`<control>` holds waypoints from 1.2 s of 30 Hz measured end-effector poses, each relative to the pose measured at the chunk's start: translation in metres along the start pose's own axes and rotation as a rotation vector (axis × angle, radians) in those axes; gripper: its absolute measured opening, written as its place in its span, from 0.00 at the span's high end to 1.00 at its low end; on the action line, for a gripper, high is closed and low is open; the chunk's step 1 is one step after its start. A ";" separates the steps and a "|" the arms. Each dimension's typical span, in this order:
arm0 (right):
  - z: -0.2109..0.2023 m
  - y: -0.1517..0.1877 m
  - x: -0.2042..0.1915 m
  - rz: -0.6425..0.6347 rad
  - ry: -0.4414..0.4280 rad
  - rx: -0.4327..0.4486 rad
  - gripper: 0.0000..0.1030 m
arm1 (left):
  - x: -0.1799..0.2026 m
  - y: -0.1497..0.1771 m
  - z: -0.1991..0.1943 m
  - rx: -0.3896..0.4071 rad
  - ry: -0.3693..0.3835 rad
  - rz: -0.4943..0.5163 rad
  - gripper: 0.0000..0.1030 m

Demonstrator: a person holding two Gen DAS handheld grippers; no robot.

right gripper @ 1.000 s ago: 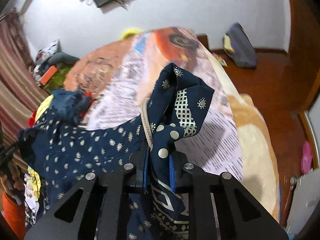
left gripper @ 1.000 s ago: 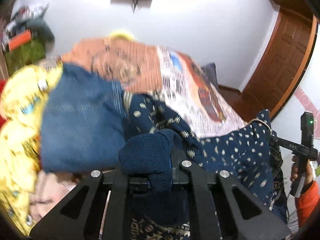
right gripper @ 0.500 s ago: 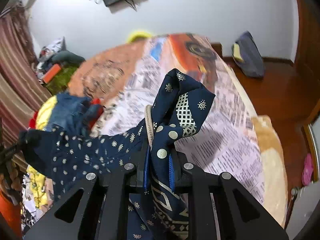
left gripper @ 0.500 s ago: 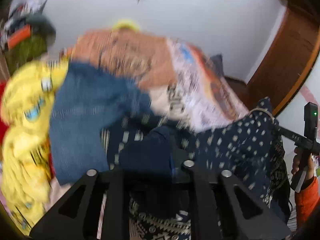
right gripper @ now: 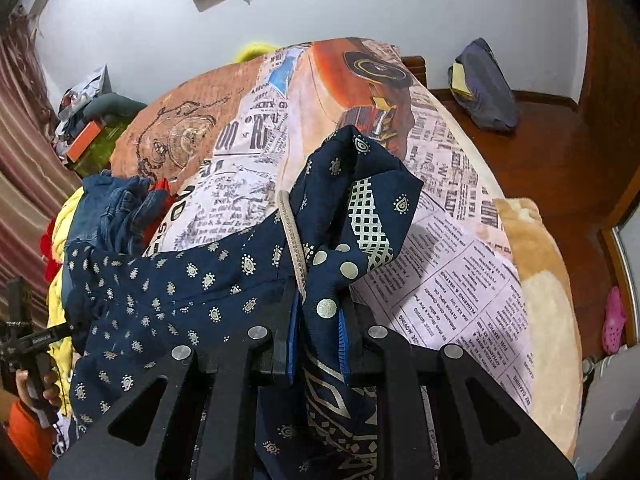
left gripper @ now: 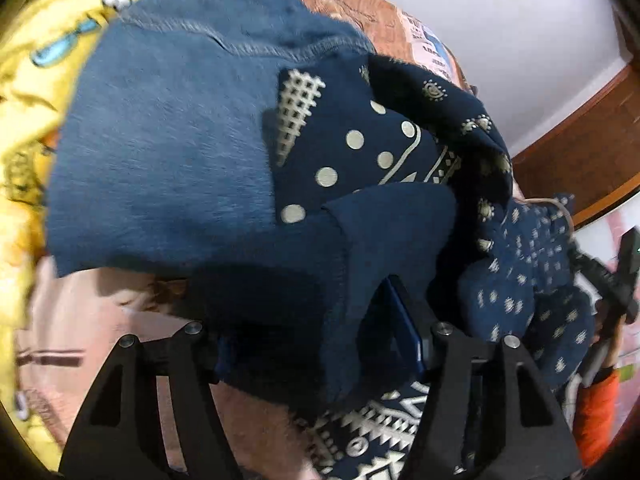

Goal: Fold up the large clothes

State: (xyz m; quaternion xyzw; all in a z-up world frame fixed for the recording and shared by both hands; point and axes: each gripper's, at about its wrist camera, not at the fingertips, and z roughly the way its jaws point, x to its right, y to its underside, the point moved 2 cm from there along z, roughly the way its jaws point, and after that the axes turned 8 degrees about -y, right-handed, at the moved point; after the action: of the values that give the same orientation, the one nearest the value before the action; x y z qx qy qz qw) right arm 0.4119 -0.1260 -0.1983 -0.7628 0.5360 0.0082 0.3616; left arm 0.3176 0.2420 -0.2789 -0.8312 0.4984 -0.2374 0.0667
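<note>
A large navy garment with pale printed dots and motifs (right gripper: pixel 180 280) stretches between both grippers above the bed. My right gripper (right gripper: pixel 318 304) is shut on a bunched corner of it with a beige trim. My left gripper (left gripper: pixel 316 320) points down at a blue folded cloth (left gripper: pixel 160 140). Its jaws are opening and stand wide apart. A plain dark fold of the navy garment (left gripper: pixel 384 232) lies loosely between the pads and hides most of the gap. The patterned part (left gripper: pixel 360 152) rests against the blue cloth.
The bed carries a newspaper-print cover (right gripper: pixel 440 280). Yellow clothes (left gripper: pixel 36 60) and blue denim (right gripper: pixel 108 208) are heaped on its left side. A dark bag (right gripper: pixel 484 88) and a pink slipper (right gripper: pixel 614 316) lie on the wooden floor. An orange sleeve (left gripper: pixel 596 416) shows at the right.
My left gripper has dropped close to the blue cloth and its jaws have spread, loosening the navy fold they pinched. The right gripper keeps its grip and has sunk slightly.
</note>
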 end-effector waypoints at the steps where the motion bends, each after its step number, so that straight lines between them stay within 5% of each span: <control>1: 0.001 0.000 0.003 0.012 -0.006 -0.004 0.86 | 0.002 -0.002 0.005 -0.014 0.038 -0.010 0.39; 4: 0.003 0.002 0.007 0.031 -0.011 -0.010 0.86 | 0.007 -0.008 0.015 -0.016 0.023 -0.013 0.41; 6: 0.004 0.003 0.007 0.033 -0.010 -0.011 0.86 | 0.017 -0.009 0.012 -0.001 0.042 0.009 0.70; 9: -0.001 0.001 0.003 0.023 -0.014 -0.005 0.86 | 0.035 -0.006 -0.006 0.048 -0.031 0.074 0.86; 16: -0.024 -0.012 -0.016 -0.015 -0.068 0.053 0.86 | 0.069 -0.031 -0.099 0.282 -0.030 0.112 0.90; 24: -0.024 -0.047 -0.051 -0.086 -0.077 0.137 0.87 | 0.089 -0.090 -0.138 0.444 -0.175 0.229 0.90; 34: 0.057 -0.072 -0.037 -0.061 0.039 0.048 0.87 | 0.047 -0.134 -0.039 0.271 -0.311 0.172 0.87; 36: 0.067 -0.071 -0.029 -0.055 0.056 0.029 0.86 | 0.035 -0.131 -0.027 0.247 -0.325 0.152 0.76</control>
State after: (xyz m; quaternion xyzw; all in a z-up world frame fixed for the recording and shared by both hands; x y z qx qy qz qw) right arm 0.4835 -0.0536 -0.1973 -0.7719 0.5248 -0.0309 0.3575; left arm 0.4233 0.2799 -0.1983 -0.8041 0.5094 -0.1537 0.2653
